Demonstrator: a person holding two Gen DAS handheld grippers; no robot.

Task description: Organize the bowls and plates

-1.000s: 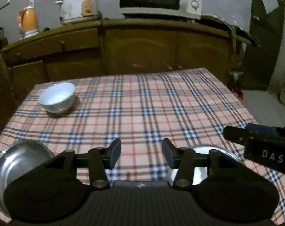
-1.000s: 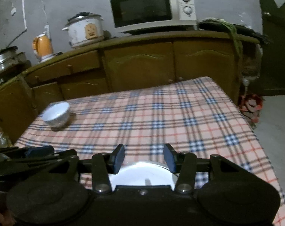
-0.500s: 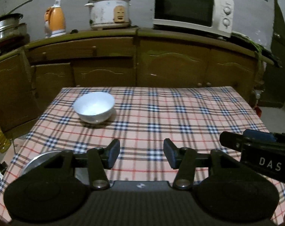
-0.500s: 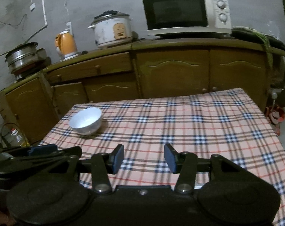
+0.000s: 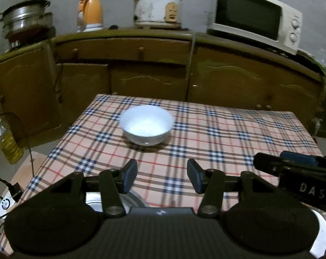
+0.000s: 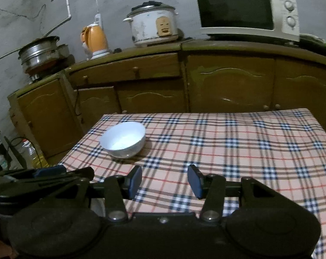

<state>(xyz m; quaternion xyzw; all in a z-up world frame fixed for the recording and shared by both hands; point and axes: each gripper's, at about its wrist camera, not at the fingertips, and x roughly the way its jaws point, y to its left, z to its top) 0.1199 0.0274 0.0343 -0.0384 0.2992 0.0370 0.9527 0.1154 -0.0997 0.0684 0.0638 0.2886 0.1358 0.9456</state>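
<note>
A white bowl (image 5: pixel 146 125) stands upright on the plaid tablecloth (image 5: pixel 217 133), toward the far left of the table; it also shows in the right wrist view (image 6: pixel 123 139). My left gripper (image 5: pixel 162 176) is open and empty, hovering short of the bowl. My right gripper (image 6: pixel 165 181) is open and empty, to the right of the bowl and nearer me. A metal bowl (image 5: pixel 128 200) lies mostly hidden under the left gripper. A white plate edge (image 5: pixel 321 222) peeks out at the lower right.
Wooden cabinets (image 6: pixel 227 86) run behind the table, carrying a microwave (image 6: pixel 247 10), a rice cooker (image 6: pixel 152 24), an orange kettle (image 6: pixel 95 41) and steel pots (image 6: pixel 39 52). An oil bottle (image 5: pixel 8 142) and cables stand on the floor left of the table.
Both grippers have moved and turned to the left, so the white bowl now sits near the centre of the left wrist view. The metal bowl and white plate have slid under the grippers.
</note>
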